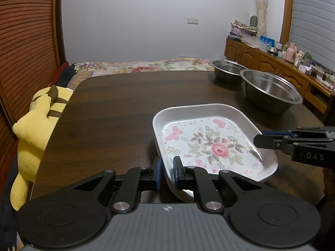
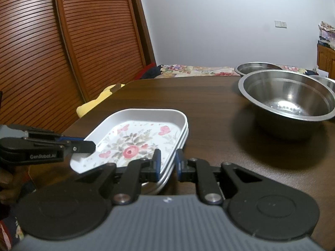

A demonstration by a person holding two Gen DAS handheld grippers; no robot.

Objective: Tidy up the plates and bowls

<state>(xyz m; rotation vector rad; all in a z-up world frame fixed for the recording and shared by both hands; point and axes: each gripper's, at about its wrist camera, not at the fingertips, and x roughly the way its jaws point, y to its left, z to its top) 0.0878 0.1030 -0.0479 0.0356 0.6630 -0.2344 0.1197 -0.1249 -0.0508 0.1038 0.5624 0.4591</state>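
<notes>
dark wooden table (image 1: 117,113) carries the floral plates (image 1: 211,144), stacked just short of the steel bowls (image 1: 272,92). left gripper (image 1: 166,171) and right gripper (image 2: 168,165) each pinch opposite near rims, nearly closed, likely to carry the stack level.

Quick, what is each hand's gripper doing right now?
Left gripper: shut on the flowered plate's rim.
Right gripper: shut on the same plate's opposite rim.

Yellow plush toy (image 1: 35,129) beside table (image 1: 117,108) (dark wood); sideboard (image 1: 272,62) behind.
</notes>
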